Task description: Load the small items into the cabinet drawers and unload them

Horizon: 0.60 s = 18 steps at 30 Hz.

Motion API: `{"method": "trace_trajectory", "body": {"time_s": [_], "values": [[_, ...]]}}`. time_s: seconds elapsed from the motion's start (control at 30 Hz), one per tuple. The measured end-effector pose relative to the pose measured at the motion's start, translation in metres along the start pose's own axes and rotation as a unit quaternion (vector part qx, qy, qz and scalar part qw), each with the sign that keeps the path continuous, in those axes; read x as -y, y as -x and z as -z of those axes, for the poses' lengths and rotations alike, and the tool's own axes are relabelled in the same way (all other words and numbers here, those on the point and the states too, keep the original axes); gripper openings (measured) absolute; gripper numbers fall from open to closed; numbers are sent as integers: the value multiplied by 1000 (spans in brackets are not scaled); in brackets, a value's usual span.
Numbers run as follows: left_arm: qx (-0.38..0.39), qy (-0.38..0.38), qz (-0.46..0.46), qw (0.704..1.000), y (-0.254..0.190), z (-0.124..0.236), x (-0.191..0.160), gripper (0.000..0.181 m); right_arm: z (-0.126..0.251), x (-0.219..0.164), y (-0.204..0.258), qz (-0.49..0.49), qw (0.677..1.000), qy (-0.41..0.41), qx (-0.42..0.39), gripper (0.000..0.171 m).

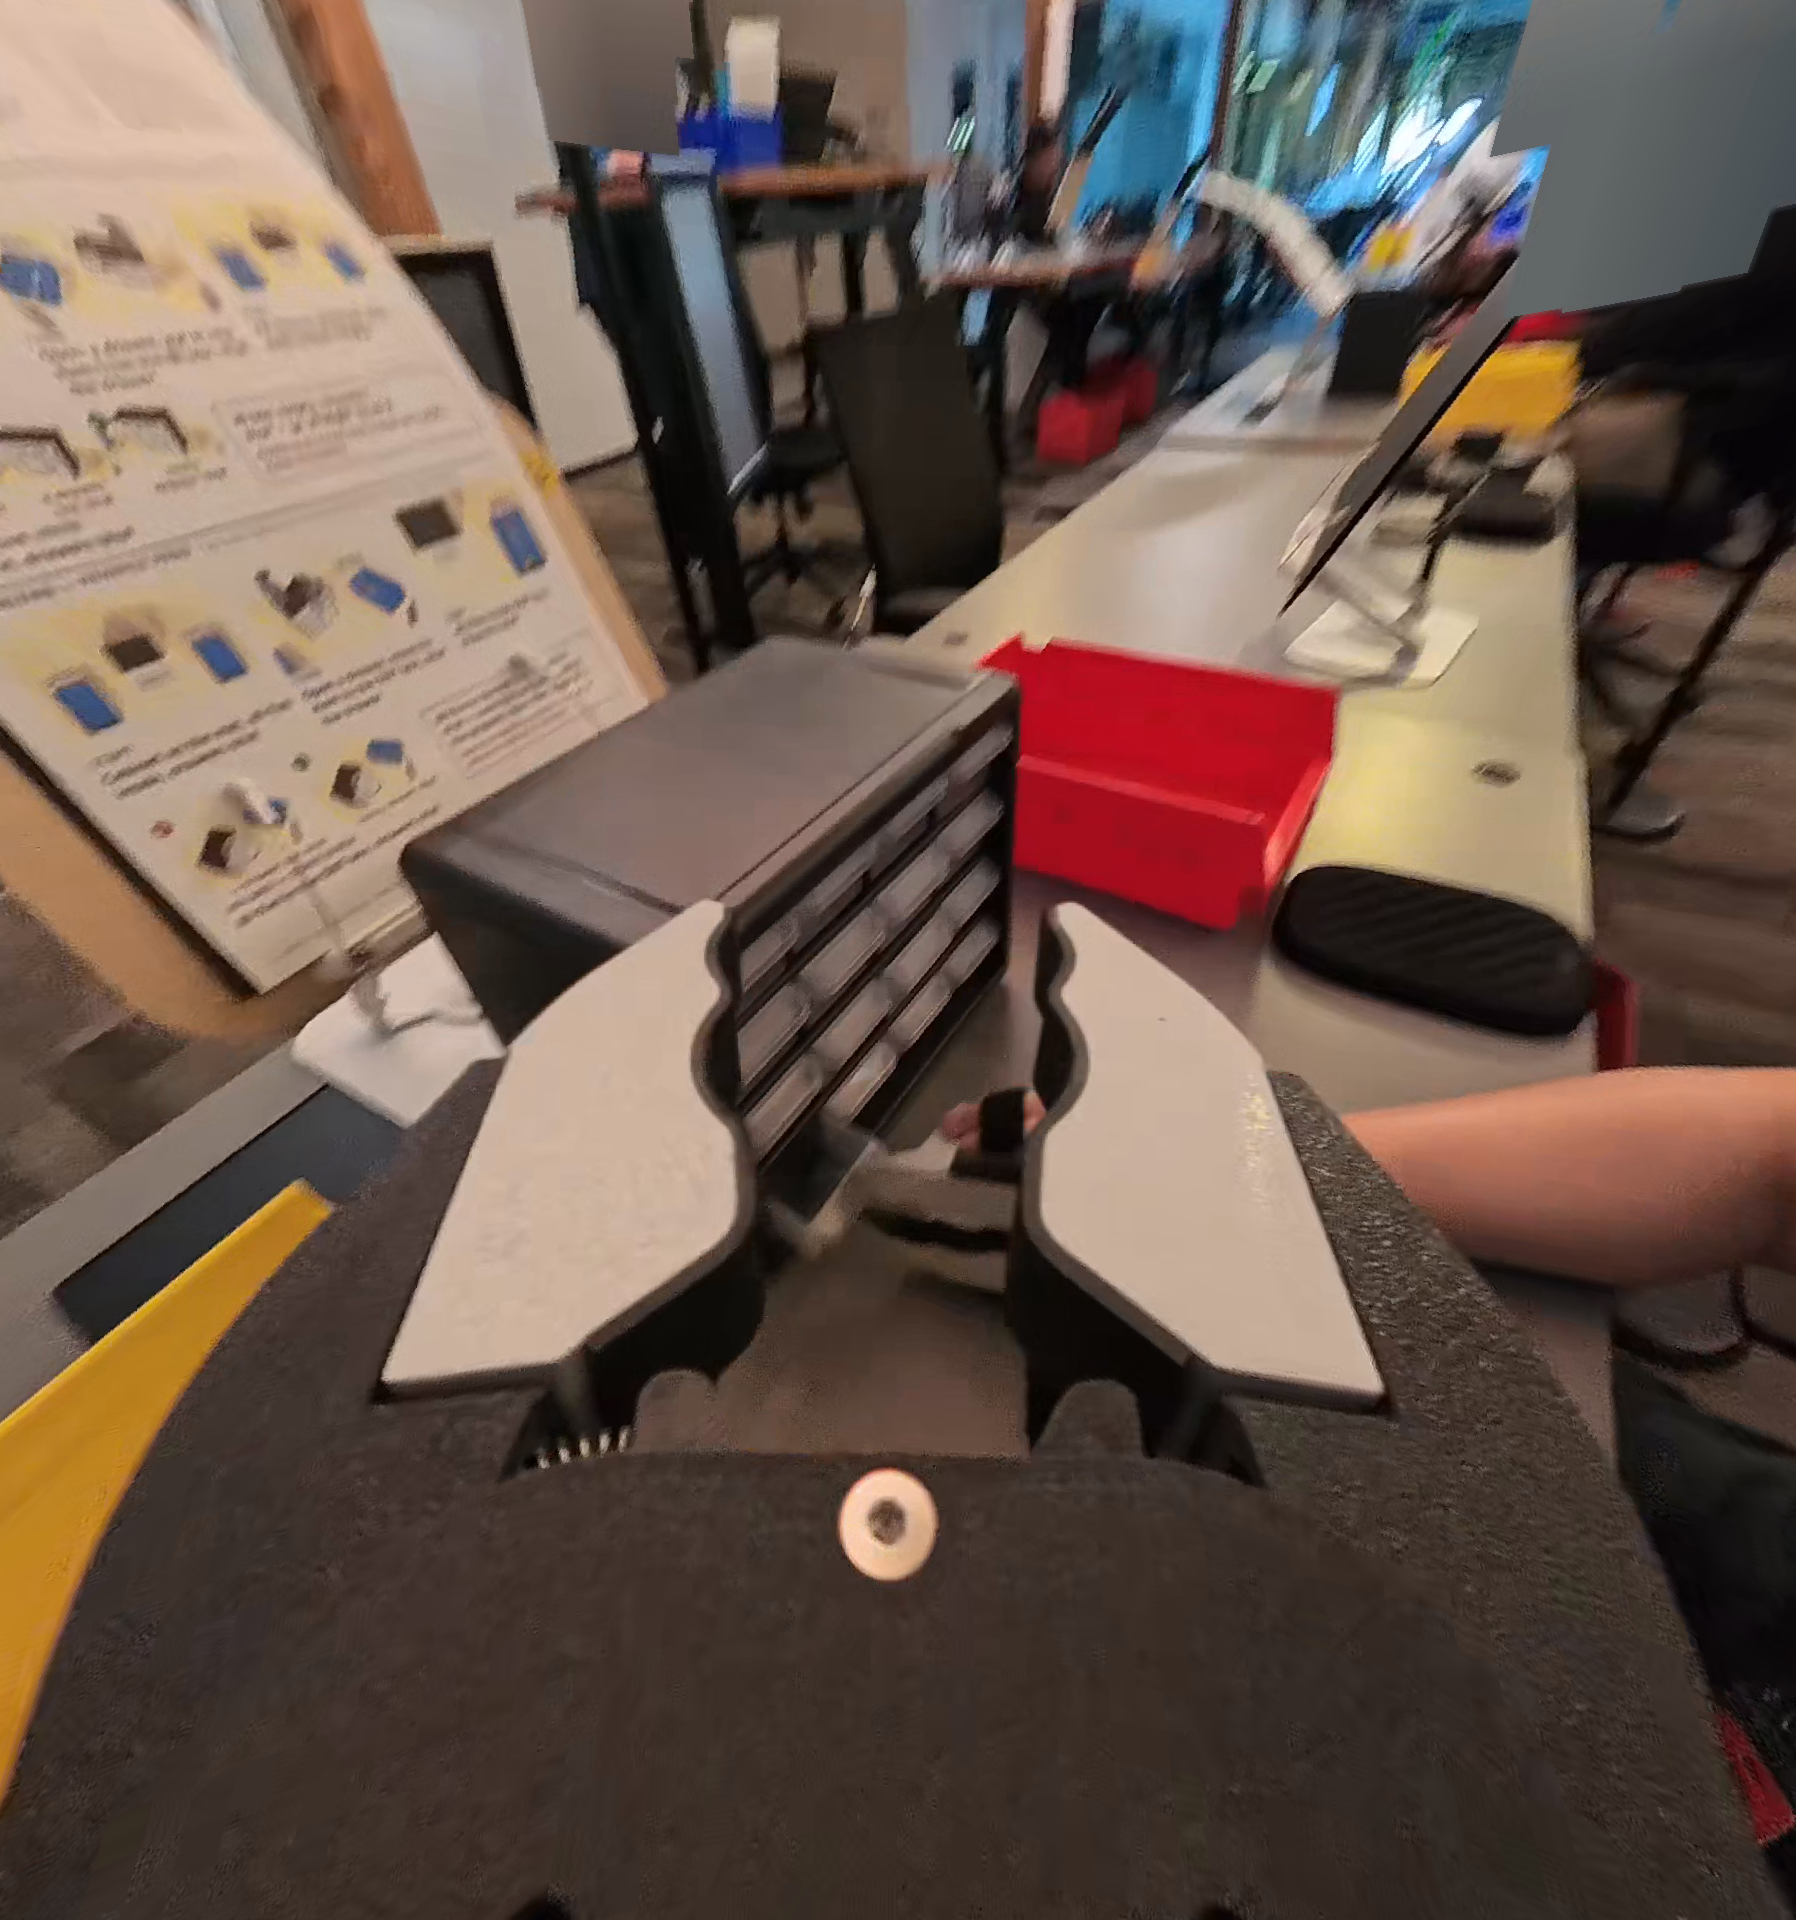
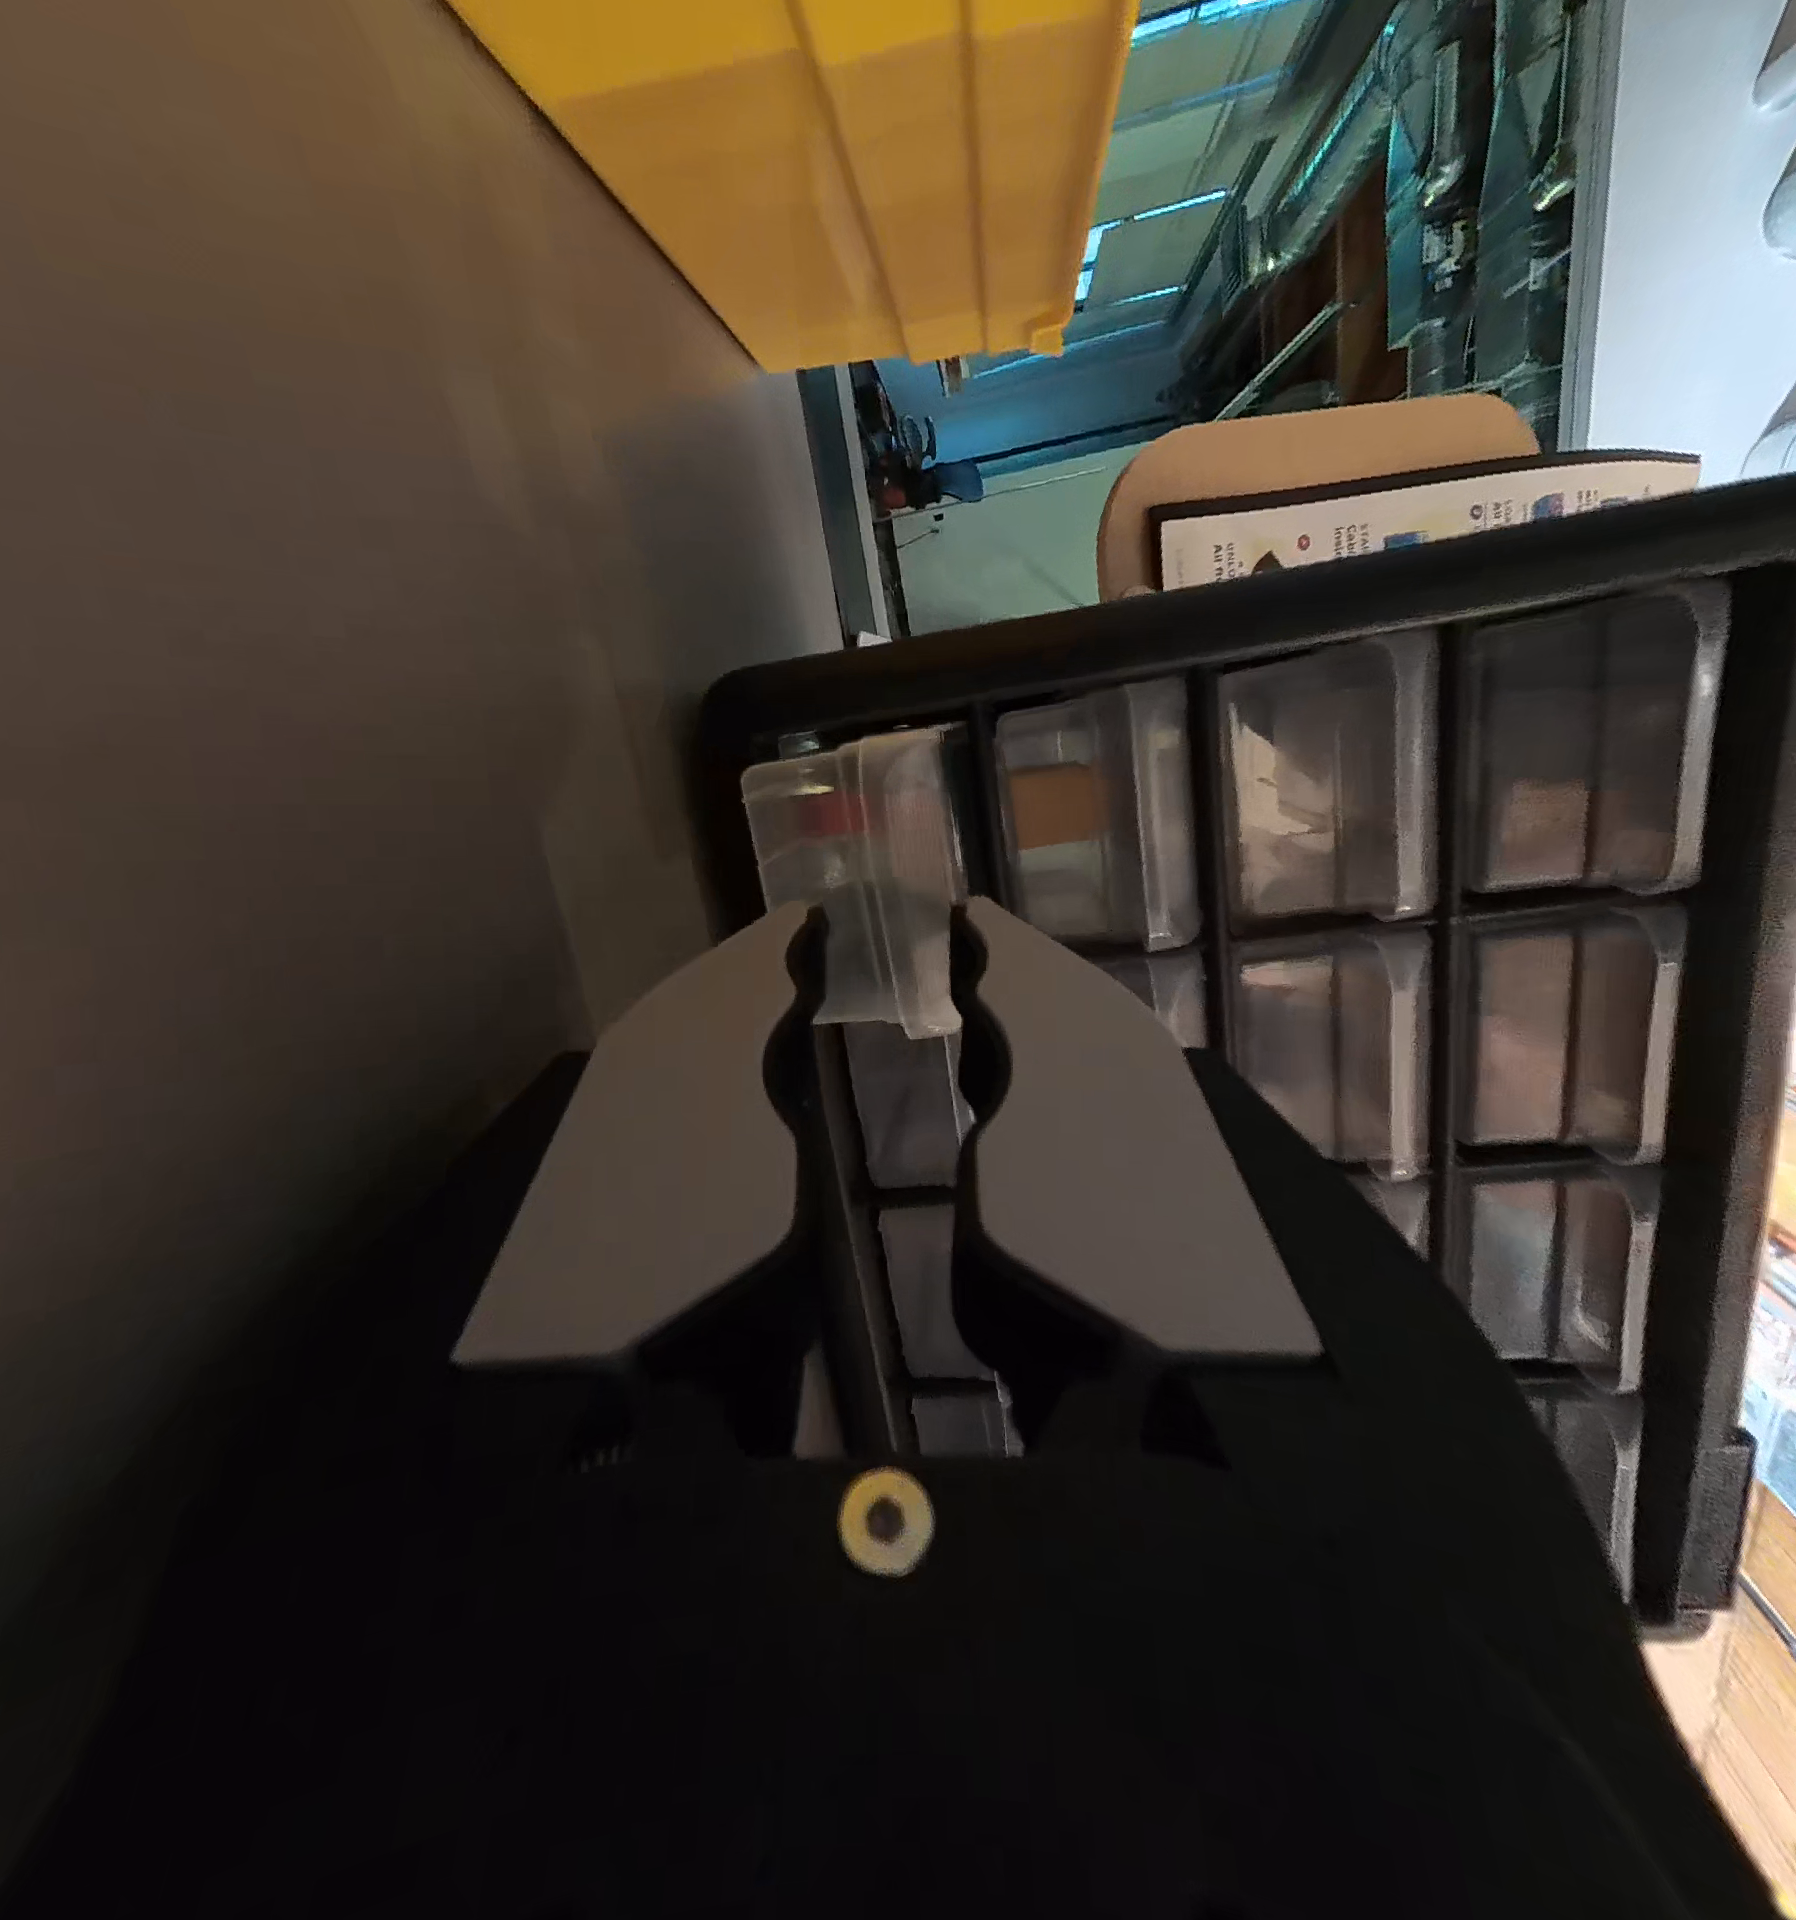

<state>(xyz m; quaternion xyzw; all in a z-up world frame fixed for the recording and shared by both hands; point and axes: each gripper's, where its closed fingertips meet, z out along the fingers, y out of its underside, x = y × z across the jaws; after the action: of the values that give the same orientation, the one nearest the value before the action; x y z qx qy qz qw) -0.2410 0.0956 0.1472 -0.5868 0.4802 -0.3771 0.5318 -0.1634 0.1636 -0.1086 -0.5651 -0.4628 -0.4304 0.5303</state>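
Drawer [image 2: 852, 831] at the cabinet [image 2: 1756, 935] corner, frame centre, sticks out toward me; my right claw [image 2: 886, 925] pinches its handle, while my left claw [image 1: 883, 935] waits wide, empty.

The cabinet [image 1: 728, 821] stands on the table [image 1: 1393, 790]; a bin [image 1: 1164, 769] just behind it; a poster board [image 1: 198, 520] to its left

Your left wrist view is evenly bright, but motion blur smears the poster [image 1: 198, 499] at the left edge and the office beyond; the cabinet [image 1: 728, 831] is soft too. Straight lines bow toward the corners. Your right wrist view is dimmer: the right gripper [image 2: 883, 914] body reads near-black, shadow deepens toward the lower left corner, and daylight from the windows [image 2: 1237, 260] glares along the top edge.
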Motion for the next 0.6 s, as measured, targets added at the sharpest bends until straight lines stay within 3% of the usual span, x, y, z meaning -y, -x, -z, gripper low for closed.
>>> {"method": "trace_trajectory", "body": {"time_s": [0.13, 0.6], "values": [[-23, -64, 8, 998, 1, 8, 13, 55, -8, -3, -1, 7, 1000, 9, -6, 26], [-47, -27, 3, 999, -2, 6, 0, 56, -32, -8, -4, 17, 999, 26, -11, 28]]}}
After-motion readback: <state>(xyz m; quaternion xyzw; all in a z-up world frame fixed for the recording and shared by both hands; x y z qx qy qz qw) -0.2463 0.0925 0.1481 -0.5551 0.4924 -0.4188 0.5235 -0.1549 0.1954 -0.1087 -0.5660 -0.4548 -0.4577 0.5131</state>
